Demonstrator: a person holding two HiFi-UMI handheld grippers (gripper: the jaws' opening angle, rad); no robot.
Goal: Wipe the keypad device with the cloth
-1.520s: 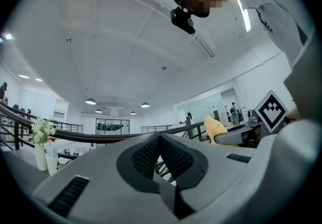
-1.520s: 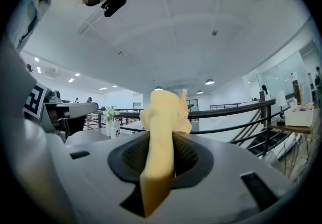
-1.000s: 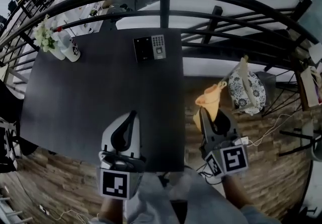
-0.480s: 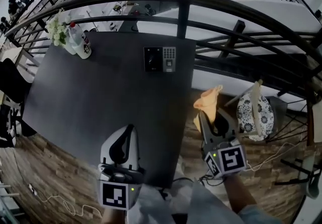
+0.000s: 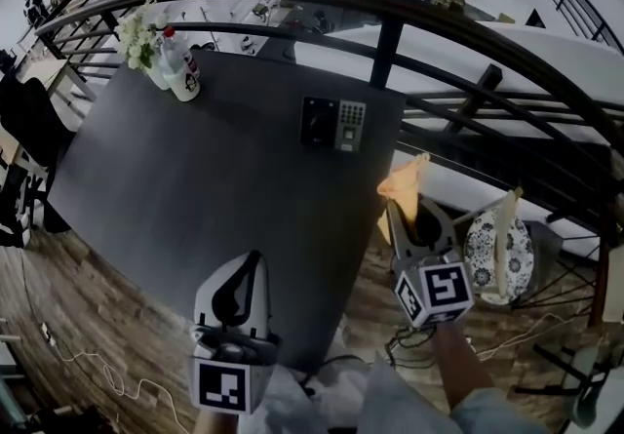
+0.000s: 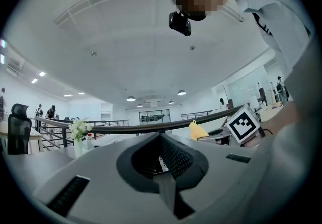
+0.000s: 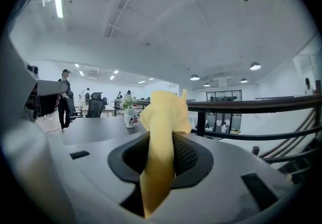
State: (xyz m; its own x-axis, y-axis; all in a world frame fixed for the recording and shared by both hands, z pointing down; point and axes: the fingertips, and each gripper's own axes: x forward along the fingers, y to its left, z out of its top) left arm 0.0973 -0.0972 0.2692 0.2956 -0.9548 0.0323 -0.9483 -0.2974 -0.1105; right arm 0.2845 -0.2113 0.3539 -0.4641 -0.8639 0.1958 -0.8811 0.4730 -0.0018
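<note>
The keypad device (image 5: 332, 124), black on one half with a grey keypad on the other, lies flat near the far right edge of the dark table (image 5: 195, 178). A yellow-orange cloth (image 5: 405, 184) sticks up from my right gripper (image 5: 393, 215), which is shut on it and hovers off the table's right edge, short of the device. In the right gripper view the cloth (image 7: 164, 113) fills the space between the jaws of the right gripper (image 7: 163, 155). My left gripper (image 5: 255, 257) hangs over the table's near edge, shut and holding nothing; its view shows the left gripper (image 6: 161, 156) with jaws together.
A vase of white flowers (image 5: 140, 35) and a labelled bottle (image 5: 183, 73) stand at the table's far left corner. A dark railing (image 5: 390, 32) curves behind the table. A patterned bag (image 5: 497, 256) sits on a stand at right; cables (image 5: 88, 378) lie on the wooden floor.
The head view has swung, so the table and keypad device sit further right and lower in the picture. The right gripper with the cloth now lies closer to the device. Both grippers stay shut.
</note>
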